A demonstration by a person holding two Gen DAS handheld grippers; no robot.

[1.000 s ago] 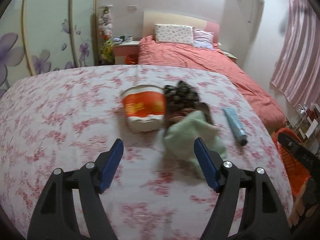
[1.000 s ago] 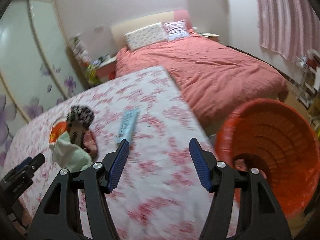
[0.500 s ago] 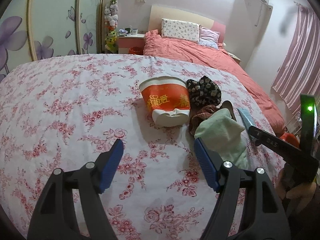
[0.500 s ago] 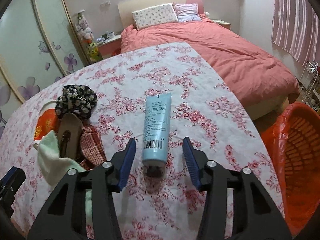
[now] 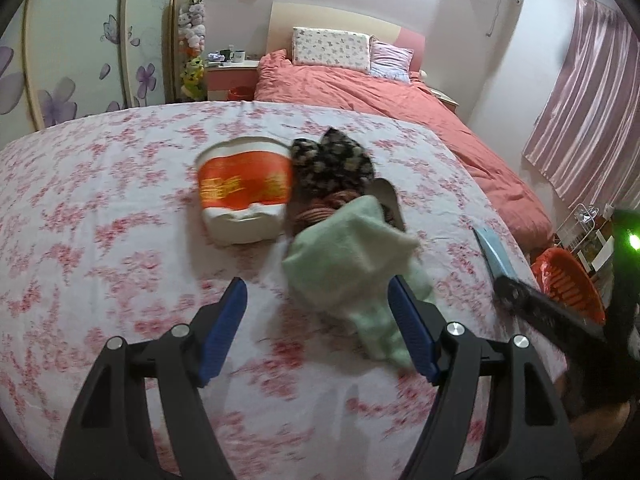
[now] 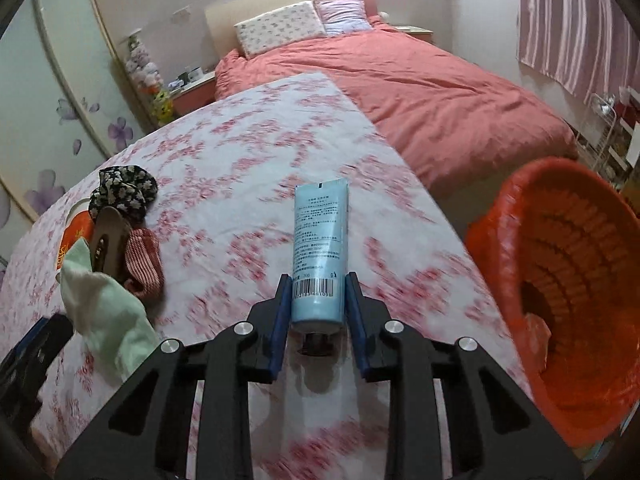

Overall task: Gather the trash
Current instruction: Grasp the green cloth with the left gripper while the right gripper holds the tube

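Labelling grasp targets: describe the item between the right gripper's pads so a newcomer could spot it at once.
On the floral-print cover, look toward the edge beside the orange basket. A pale blue tube lies apart from the pile of cloths, dark cap end between the right gripper pads, whose jaws have just been closing on it. It alone is smooth plastic with printed text and a barcode.

Soft, dim indoor light; strong fisheye bending with dark corners, and motion blur smears the floral bedspread [image 5: 100, 208].
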